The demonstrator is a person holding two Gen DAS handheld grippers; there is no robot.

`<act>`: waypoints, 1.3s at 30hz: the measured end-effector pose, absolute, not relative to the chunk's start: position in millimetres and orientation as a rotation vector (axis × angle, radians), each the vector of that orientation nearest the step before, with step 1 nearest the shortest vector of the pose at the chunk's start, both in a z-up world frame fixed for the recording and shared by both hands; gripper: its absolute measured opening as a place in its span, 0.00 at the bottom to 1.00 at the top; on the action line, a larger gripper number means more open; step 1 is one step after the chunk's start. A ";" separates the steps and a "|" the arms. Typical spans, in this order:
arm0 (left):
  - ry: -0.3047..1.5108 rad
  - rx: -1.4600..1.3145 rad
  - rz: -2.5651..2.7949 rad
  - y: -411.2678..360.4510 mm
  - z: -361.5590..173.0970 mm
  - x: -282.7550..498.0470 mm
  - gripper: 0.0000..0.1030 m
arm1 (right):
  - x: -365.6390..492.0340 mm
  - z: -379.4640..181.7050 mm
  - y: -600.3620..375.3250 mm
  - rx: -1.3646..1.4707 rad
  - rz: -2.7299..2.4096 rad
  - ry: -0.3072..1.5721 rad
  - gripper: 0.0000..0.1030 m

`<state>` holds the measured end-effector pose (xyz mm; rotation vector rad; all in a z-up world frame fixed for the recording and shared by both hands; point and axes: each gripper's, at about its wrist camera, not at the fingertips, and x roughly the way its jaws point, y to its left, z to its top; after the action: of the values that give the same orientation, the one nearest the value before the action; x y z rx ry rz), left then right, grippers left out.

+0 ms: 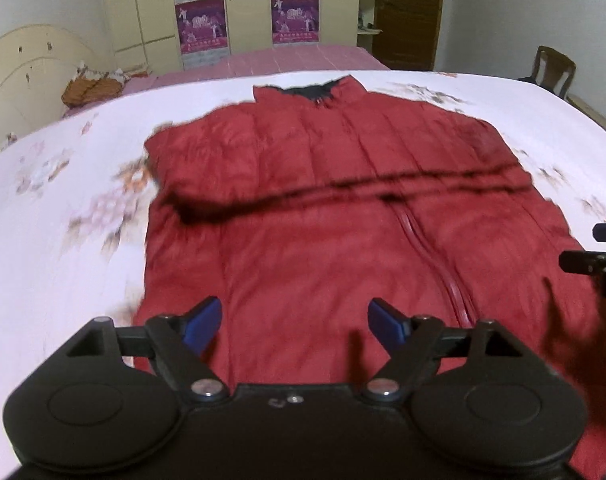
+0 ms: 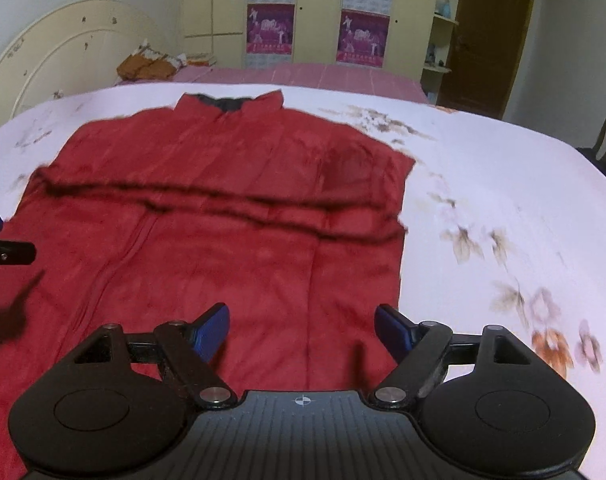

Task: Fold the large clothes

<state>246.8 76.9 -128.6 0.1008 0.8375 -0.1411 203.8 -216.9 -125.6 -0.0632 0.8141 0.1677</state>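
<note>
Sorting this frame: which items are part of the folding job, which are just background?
Job:
- red quilted padded jacket, spread flat
- white floral bedsheet beneath it
- left hand-held gripper, open
- right hand-held gripper, open

Background:
- orange crumpled cloth
- brown wooden chair
- purple wardrobe posters

Both hand-held grippers (image 1: 295, 322) (image 2: 302, 326) gape wide.

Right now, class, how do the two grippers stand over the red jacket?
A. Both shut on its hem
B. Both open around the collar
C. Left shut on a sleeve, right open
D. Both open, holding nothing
D: the left gripper and the right gripper each show blue fingers spread wide with only the flat jacket seen between them, far short of the collar.
</note>
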 end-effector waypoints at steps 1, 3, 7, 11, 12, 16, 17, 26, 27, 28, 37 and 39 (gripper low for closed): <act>0.843 0.097 -0.141 80.4 -129.7 238.2 0.77 | 197.2 -126.9 -216.8 -0.062 0.168 0.820 0.77; 0.849 0.094 -0.139 86.1 -130.7 224.6 0.77 | 183.3 -128.4 -217.7 -0.060 0.161 0.827 0.77; 0.856 0.069 -0.122 100.2 -131.3 197.6 0.77 | 158.2 -130.0 -220.1 -0.059 0.150 0.836 0.77; 0.865 0.042 -0.095 114.1 -131.5 177.5 0.77 | 135.6 -131.1 -226.7 -0.075 0.126 0.835 0.77; 0.868 0.038 -0.087 117.3 -132.0 172.7 0.77 | 131.4 -132.0 -229.1 -0.081 0.118 0.838 0.77; 0.877 0.014 -0.055 131.6 -132.7 155.1 0.77 | 117.6 -135.3 -243.0 -0.072 0.087 0.849 0.77; 0.879 0.008 -0.046 134.8 -133.3 151.9 0.77 | 114.8 -135.8 -246.4 -0.068 0.077 0.851 0.77; 0.899 -0.034 -0.004 154.1 -138.5 132.3 0.77 | 98.5 -144.3 -280.4 -0.051 -0.008 0.884 0.97; 0.902 -0.034 -0.005 154.3 -139.7 131.1 0.77 | 95.6 -144.8 -282.8 -0.052 -0.018 0.878 1.00; 0.906 -0.034 -0.006 154.5 -141.2 129.8 0.77 | 93.7 -145.4 -284.2 -0.056 -0.020 0.878 0.99; 0.936 -0.059 -0.025 155.2 -153.4 117.3 0.75 | 84.6 -151.9 -289.1 0.032 0.033 0.927 0.94; 0.938 -0.077 -0.035 157.2 -154.2 114.4 0.71 | 84.7 -153.3 -292.5 0.089 0.057 0.944 0.81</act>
<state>114.4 157.2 -154.2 -0.0765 0.9378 -0.0350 84.7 -292.5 -153.3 0.0894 0.9441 0.0570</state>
